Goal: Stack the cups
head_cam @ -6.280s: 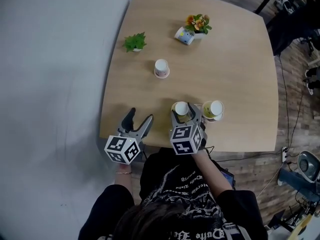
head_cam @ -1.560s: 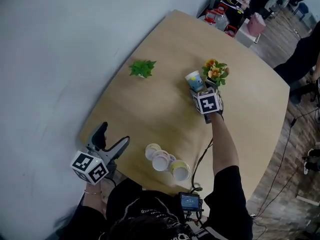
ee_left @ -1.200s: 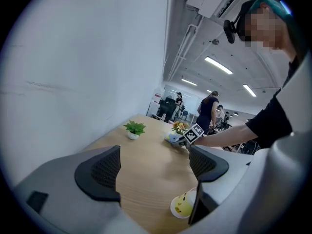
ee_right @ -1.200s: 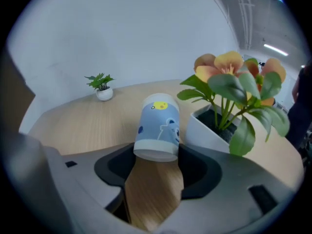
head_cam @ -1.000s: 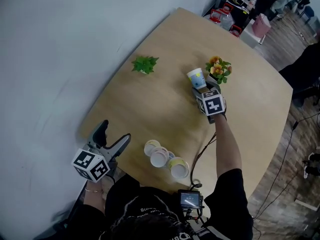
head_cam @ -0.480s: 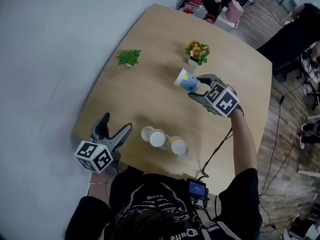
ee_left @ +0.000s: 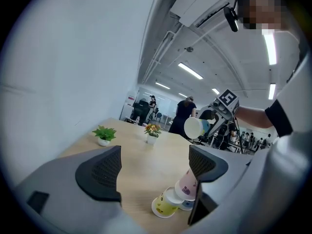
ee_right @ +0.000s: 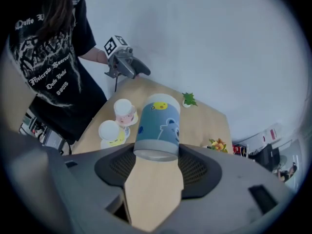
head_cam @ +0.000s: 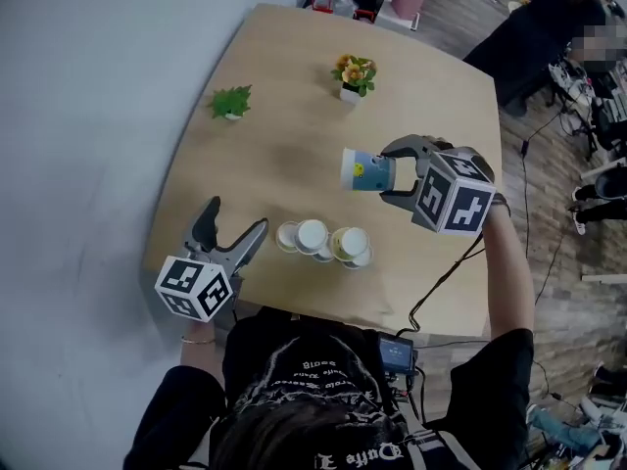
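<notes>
We hold the blue cup sideways in our right gripper mid-frame above the table, our left gripper open and empty at lower left beside the clustered cups.

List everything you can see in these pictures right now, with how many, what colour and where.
table: one, light wood, beside a pale wall
blue cup: one, blue with a cartoon print, on its side in the air above the table
cups: at least three, yellow, pink and a bluish one, clustered at the near edge
plant: one, green, far left of the table
flowers: one pot, orange and yellow in white, far middle
bystander: one, dark clothes, beyond the far right corner
right gripper: one, grey, shut on the blue cup
left gripper: one, grey, open and empty, near left edge
</notes>
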Demonstrator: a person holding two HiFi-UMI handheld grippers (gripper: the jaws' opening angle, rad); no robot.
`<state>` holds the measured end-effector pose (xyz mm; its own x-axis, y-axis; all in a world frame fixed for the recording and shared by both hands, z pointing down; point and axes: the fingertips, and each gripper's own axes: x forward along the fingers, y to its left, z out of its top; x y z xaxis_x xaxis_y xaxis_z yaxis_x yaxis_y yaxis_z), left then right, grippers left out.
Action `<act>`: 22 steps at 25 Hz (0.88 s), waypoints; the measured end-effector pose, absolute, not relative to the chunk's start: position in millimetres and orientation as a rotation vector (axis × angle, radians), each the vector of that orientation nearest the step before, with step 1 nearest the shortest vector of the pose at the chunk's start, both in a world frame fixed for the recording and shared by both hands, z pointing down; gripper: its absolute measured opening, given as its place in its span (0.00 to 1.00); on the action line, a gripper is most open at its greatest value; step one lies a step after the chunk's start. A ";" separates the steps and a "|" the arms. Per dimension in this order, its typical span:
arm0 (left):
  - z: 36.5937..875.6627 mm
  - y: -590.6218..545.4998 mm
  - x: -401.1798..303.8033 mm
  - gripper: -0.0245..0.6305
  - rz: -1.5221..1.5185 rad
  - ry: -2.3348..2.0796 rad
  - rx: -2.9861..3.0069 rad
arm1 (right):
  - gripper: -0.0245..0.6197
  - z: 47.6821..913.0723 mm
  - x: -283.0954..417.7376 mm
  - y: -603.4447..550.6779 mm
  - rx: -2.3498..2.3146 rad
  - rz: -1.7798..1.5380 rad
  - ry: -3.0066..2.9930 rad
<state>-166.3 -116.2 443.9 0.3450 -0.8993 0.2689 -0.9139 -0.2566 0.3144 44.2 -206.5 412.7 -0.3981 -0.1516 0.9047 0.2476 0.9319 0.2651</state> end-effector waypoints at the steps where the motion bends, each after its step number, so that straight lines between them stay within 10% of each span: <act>1: 441.9 -115.0 -164.4 0.71 0.042 -1.569 2.228 | 0.47 408.9 43.6 -199.9 -0.085 -0.447 -1.908; 11: 443.5 -98.4 -160.7 0.05 0.252 -1.543 2.395 | 0.47 412.3 54.1 -147.9 -0.229 -0.581 -1.571; 22: 450.4 -86.4 -165.3 0.04 0.212 -1.467 2.388 | 0.47 424.1 54.5 -127.2 -0.343 -0.674 -1.283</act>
<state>-165.3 -86.4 450.4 0.4590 -0.8382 0.2944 -0.8872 -0.4156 0.2003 54.5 -127.2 424.1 0.1305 -0.2691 0.9542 0.6333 0.7632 0.1286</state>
